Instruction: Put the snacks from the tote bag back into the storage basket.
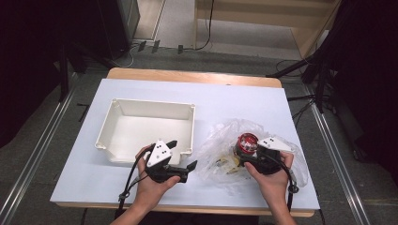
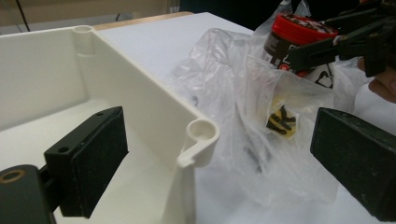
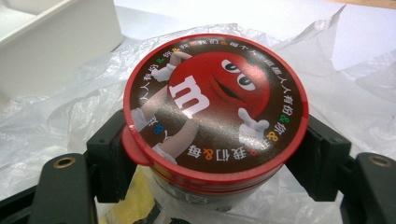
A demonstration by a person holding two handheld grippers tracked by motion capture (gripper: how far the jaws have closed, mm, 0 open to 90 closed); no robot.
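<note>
Clamping the red-lidded candy tub (image 3: 215, 116) above the plastic bag (image 1: 225, 154), seemingly to lift it out, the right hand-held gripper (image 1: 248, 157) works while the left hand-held gripper (image 1: 180, 157) waits wide beside the white bin (image 1: 122, 105).

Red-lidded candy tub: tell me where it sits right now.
In the high view the candy tub is on the table's right side, clamped in the right gripper above the crumpled plastic bag, right of the white tray.
</note>
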